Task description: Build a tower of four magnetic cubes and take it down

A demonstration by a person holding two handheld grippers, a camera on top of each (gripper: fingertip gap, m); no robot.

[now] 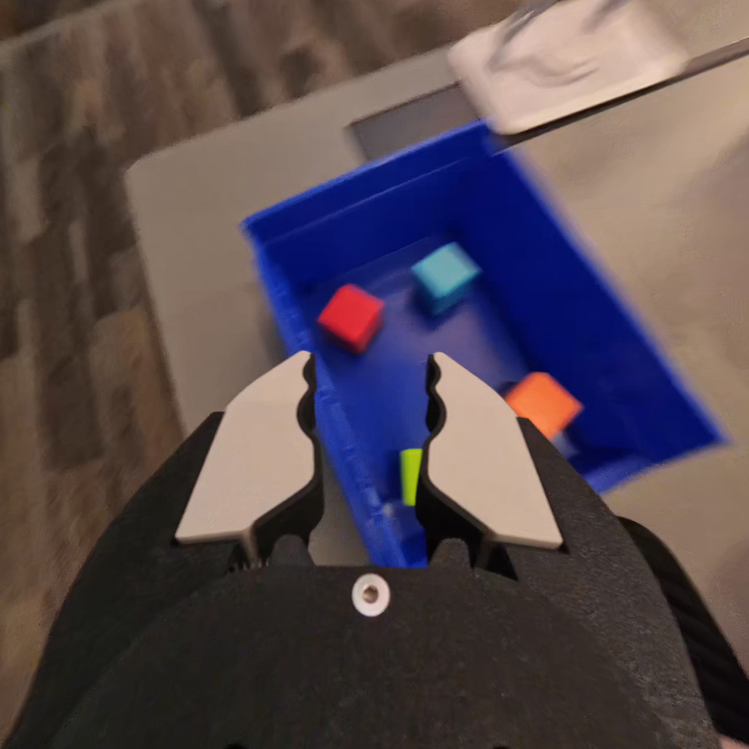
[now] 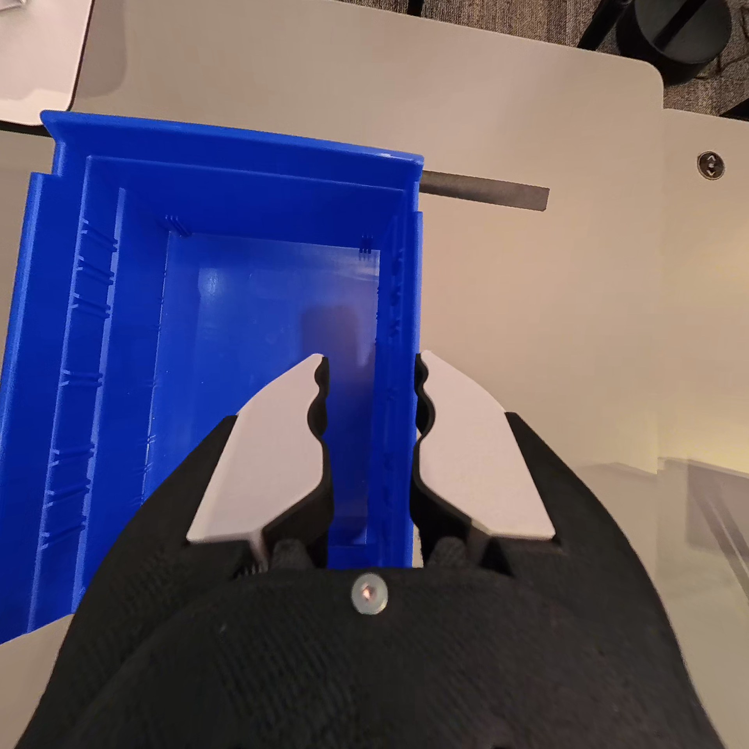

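Observation:
In the blurred left wrist view a blue bin holds a red cube, a cyan cube, an orange cube and a green cube, all lying apart. The green cube is half hidden behind my right finger. My left gripper is open and empty over the bin's left wall. In the right wrist view a blue bin shows a bare floor with no cubes. My right gripper is open and empty, with its jaws on either side of that bin's right wall. I cannot tell whether it is the same bin.
The bins stand on a grey table. A dark strip lies behind the bin and a round fitting sits in the table at right. A white blurred object is beyond the bin. Carpet floor lies past the table's left edge. The gap from one gripper's tips to the other's is roughly 75 cm.

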